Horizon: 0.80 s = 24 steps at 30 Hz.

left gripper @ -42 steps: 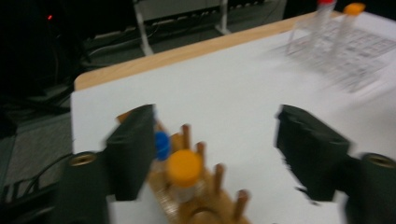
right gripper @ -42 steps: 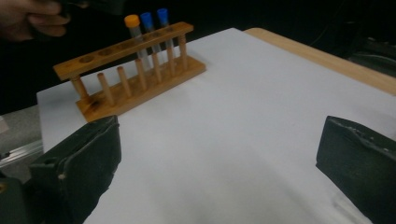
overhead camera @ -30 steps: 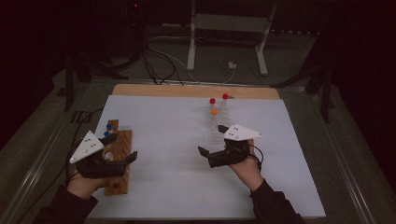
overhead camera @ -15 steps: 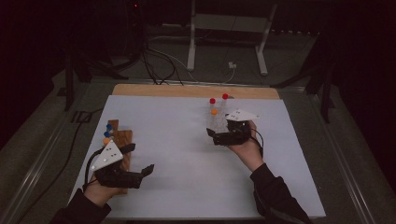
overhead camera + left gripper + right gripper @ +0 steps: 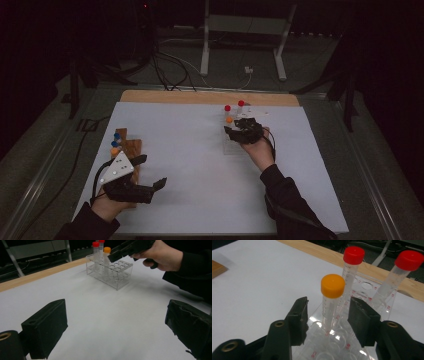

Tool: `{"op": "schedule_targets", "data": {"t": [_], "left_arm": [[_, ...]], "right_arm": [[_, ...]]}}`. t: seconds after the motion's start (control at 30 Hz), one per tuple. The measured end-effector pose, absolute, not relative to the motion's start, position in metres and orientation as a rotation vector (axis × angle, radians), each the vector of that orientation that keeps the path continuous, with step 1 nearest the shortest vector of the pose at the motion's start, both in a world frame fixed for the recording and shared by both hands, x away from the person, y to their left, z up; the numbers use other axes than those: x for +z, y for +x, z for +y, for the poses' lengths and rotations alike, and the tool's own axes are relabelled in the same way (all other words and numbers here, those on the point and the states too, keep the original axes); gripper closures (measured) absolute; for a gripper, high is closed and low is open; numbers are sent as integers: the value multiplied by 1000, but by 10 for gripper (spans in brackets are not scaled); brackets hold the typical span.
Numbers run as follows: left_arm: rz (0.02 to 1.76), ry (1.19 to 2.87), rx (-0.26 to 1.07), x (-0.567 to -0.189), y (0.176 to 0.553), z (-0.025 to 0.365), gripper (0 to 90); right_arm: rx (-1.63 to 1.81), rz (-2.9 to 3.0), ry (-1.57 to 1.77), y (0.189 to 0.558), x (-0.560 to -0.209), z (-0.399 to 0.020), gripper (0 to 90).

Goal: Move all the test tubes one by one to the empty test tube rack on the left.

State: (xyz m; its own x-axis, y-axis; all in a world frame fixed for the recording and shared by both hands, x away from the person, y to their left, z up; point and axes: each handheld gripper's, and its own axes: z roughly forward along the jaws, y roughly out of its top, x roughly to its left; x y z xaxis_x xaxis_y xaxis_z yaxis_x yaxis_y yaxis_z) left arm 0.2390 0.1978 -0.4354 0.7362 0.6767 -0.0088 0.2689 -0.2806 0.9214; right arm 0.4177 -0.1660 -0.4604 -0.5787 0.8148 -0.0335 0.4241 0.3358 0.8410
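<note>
A clear tube rack stands on the white sheet at the back right and holds an orange-capped tube and two red-capped tubes. My right gripper has its jaws on either side of the orange-capped tube below the cap. The jaws have just been closing, and a gap still shows on each side of the tube. In the high view the right gripper is at the rack's far end. My left gripper hovers open and empty over the sheet at the front left.
A wooden block with blue-capped and orange-capped tubes lies at the left, just beyond the left gripper. A bare wooden strip runs along the table's far edge. Cables and a metal stand are on the floor behind.
The right gripper moved away toward the rack's far end and its jaws narrowed around the orange-capped tube. The left gripper drew back from the wooden block toward the near edge, then held still.
</note>
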Motion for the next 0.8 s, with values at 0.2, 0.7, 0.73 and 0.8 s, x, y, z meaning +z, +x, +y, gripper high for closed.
{"op": "schedule_targets", "data": {"t": [0.2, 0.7, 0.73, 0.8], "left_arm": [[730, 1864, 476, -435, 239, 199, 51], [737, 1875, 465, -436, 242, 197, 51], [737, 1876, 464, -437, 242, 197, 51], [734, 1879, 460, -437, 242, 196, 51]], "right_arm": [[1131, 2166, 1111, 426, -464, -161, 620], [1109, 2154, 1098, 426, -458, -159, 746], [1116, 2148, 1094, 425, -456, -160, 746], [1121, 2134, 1077, 422, -450, -160, 746]]}}
